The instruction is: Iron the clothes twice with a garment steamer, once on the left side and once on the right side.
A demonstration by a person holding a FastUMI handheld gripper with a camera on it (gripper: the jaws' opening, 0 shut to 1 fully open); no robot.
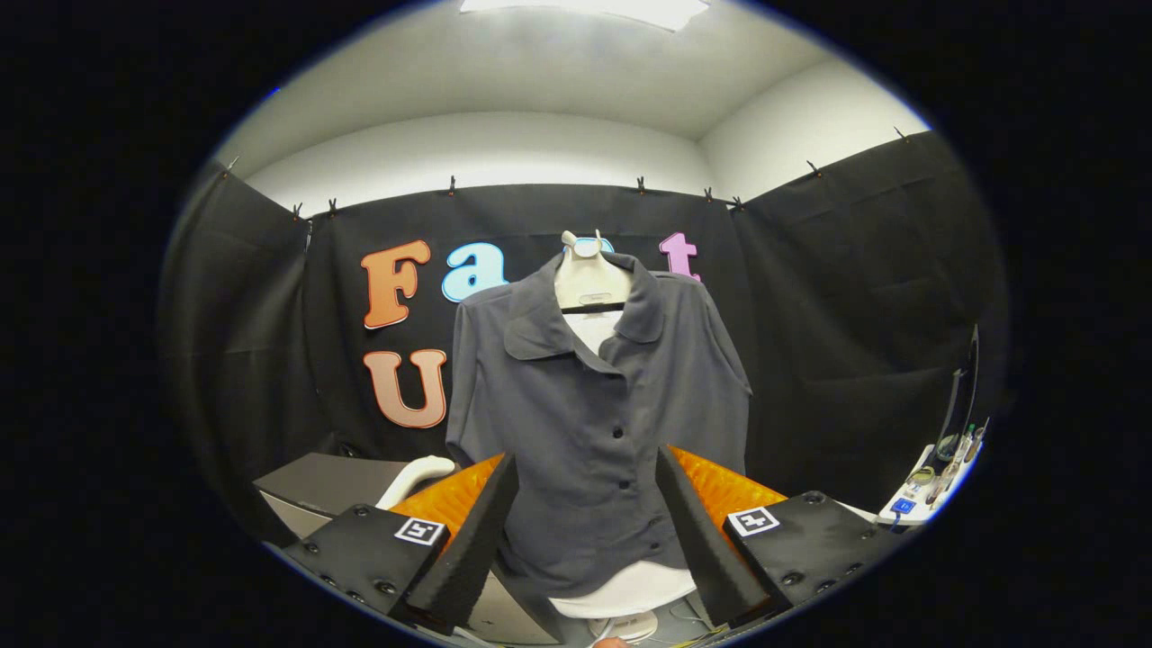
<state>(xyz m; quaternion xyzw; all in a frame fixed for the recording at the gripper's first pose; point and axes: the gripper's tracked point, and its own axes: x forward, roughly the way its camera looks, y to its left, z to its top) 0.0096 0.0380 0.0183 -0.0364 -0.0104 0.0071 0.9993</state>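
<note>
A grey shirt [594,414] hangs buttoned on a white dress form [589,274] before the black booth wall, just beyond the gripper [585,531], whose fingers stand wide apart, holding nothing.

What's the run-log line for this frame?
phase: approach | jaws: open, empty | gripper | target: dark grey button-front shirt on white mannequin stand, beyond jaws | steamer: white handle beside left finger, not held

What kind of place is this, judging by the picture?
Probably a recording booth set up for ironing: black cloth walls clipped up all around, a grey shirt hung on a mannequin form, and the open gripper facing it.
</note>
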